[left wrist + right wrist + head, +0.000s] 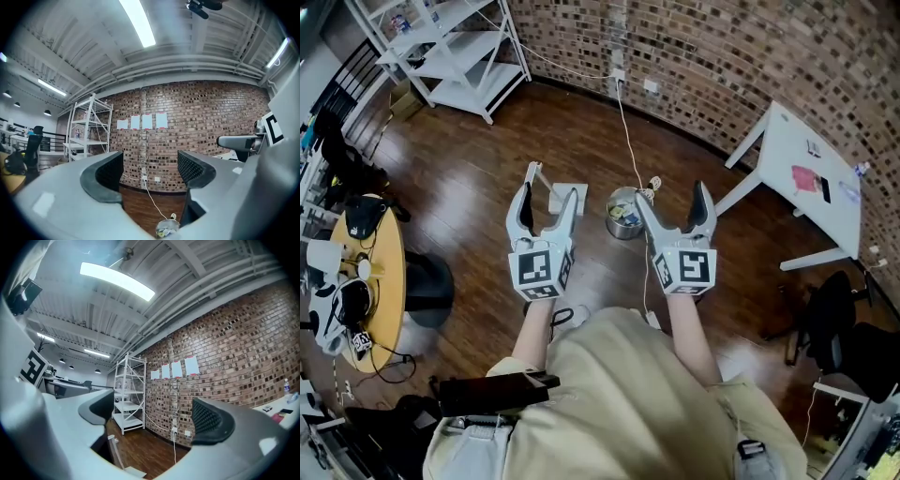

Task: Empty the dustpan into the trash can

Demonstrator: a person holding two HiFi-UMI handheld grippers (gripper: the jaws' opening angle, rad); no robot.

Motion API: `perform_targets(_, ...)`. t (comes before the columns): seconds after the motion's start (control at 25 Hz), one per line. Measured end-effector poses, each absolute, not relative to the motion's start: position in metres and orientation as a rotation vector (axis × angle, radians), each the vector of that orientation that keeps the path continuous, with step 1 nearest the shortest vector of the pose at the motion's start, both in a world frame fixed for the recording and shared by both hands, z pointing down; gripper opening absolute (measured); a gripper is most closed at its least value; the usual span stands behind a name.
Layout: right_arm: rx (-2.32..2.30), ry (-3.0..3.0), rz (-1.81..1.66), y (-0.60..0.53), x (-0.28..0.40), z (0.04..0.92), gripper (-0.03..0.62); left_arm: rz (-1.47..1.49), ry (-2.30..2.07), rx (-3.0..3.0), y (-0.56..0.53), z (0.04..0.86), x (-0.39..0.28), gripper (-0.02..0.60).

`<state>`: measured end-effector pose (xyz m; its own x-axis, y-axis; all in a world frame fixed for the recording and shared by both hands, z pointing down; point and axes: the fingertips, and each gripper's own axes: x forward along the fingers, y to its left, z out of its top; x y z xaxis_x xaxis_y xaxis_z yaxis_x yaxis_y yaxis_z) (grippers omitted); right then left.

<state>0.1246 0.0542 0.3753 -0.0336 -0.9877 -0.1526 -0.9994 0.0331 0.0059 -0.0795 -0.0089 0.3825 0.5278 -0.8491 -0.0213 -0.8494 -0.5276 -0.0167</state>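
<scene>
1. The dustpan (565,199), white with an upright handle, stands on the wooden floor (478,178) just beyond the left gripper; neither gripper touches it.
2. The trash can (623,214), a small round metal bin with scraps inside, sits on the floor at 3 o'clock from the dustpan, close beside it but apart.
3. The left gripper (548,202) is held level at 6 o'clock from the dustpan, its jaws fairly wide and nothing between them.
4. The right gripper (672,200) is at 4 o'clock from the trash can, its jaws spread very wide and empty.
5. A white cable (628,141) runs from the trash can's side toward 12 o'clock, up to an outlet (619,75) on the brick wall (722,56).
6. A white shelf rack (455,52) stands at 10 o'clock, against the wall.
7. A white desk (811,178) is at 3 o'clock, with small items on top.
8. A round yellow desk (380,281) at 8 o'clock carries headphones and cables.
</scene>
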Motion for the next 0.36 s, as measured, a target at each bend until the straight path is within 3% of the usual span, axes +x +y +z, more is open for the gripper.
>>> perform_targets(0.36, -2.112, 2.187, 0.175, 0.053, 0.112, 0.375, 0.5, 0.046, 1.524, -2.724, -0.012, 0.378, -0.095, 0.336)
